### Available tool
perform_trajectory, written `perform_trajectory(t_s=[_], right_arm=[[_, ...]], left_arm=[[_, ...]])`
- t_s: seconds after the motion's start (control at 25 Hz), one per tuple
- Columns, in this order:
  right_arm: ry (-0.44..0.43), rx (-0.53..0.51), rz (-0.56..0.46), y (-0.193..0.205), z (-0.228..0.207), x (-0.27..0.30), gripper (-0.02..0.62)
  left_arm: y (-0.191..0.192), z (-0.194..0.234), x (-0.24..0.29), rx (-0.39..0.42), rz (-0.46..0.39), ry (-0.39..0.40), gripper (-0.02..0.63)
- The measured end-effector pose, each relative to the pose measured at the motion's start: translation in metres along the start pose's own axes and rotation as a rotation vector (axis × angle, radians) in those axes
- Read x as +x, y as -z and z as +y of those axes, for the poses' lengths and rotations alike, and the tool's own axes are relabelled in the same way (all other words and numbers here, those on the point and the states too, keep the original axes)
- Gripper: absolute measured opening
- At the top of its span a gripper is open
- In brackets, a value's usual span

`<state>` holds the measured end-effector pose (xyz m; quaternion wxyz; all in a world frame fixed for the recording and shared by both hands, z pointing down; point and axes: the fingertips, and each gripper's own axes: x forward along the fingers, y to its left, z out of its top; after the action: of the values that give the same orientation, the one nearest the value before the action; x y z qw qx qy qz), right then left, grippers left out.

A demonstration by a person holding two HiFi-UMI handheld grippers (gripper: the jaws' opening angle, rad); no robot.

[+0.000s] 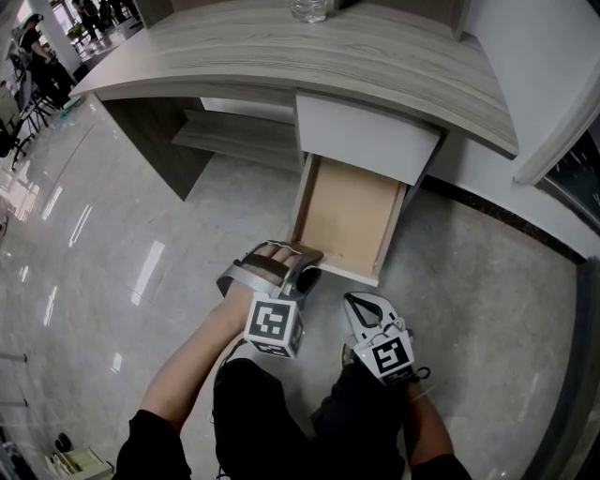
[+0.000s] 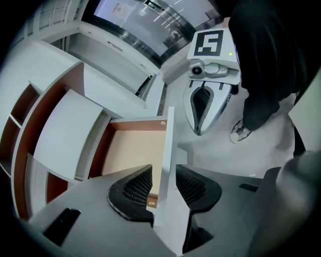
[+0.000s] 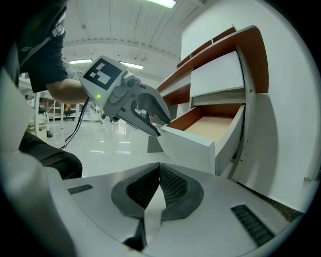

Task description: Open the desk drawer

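The desk drawer (image 1: 347,220) stands pulled far out from under the wooden desk (image 1: 309,56), its pale bottom bare. My left gripper (image 1: 305,262) is at the drawer's white front panel (image 2: 168,145). In the left gripper view the left gripper (image 2: 163,173) straddles that panel's top edge, one jaw inside the drawer and one outside, with a slim gap at the inner pad, so it is open. My right gripper (image 1: 364,300) hangs shut with nothing in it, just right of the drawer's front corner. In the right gripper view the right gripper (image 3: 159,168) faces the drawer front (image 3: 188,148) and the left gripper (image 3: 156,131).
A closed white drawer front (image 1: 366,136) sits above the open one. A glass (image 1: 309,9) stands on the desktop. A white wall (image 1: 544,84) lies to the right. The person's dark-clothed legs (image 1: 281,422) are below the grippers on a glossy floor (image 1: 112,253).
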<state>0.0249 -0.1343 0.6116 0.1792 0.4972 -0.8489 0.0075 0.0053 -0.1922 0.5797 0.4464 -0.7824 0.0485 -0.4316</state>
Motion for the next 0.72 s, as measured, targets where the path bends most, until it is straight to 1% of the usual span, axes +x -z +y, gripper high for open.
perform_trajectory(t_s=[0.08,0.2,0.32,0.44,0.52,0.64,0.68,0.72], right_arm=[[0.001,0.005,0.002,0.000,0.000,-0.001,0.006],[0.008,-0.001,-0.009,-0.003,-0.002,-0.001,0.006],[0.007,0.008,-0.005,-0.002,-0.002,-0.002,0.006],[0.015,0.001,-0.021,-0.004,-0.003,-0.004,0.006],[0.014,0.001,-0.024,-0.005,-0.003,-0.005,0.006],[0.014,0.007,-0.031,-0.007,-0.002,-0.007,0.005],[0.016,0.005,-0.031,-0.007,-0.003,-0.007,0.006],[0.016,0.003,-0.027,-0.007,-0.003,-0.008,0.006]], left_arm=[[0.001,-0.001,-0.005,-0.014,-0.003,-0.001,0.152],[-0.001,-0.001,-0.016,-0.066,-0.029,-0.003,0.152],[-0.001,0.001,-0.025,-0.106,-0.040,-0.029,0.152],[-0.003,0.001,-0.034,-0.159,-0.053,-0.050,0.130],[-0.004,-0.001,-0.040,-0.206,-0.061,-0.054,0.129],[-0.001,-0.004,-0.047,-0.297,-0.083,-0.074,0.108],[0.000,-0.004,-0.050,-0.336,-0.096,-0.089,0.090],[0.000,-0.003,-0.052,-0.384,-0.114,-0.108,0.049]])
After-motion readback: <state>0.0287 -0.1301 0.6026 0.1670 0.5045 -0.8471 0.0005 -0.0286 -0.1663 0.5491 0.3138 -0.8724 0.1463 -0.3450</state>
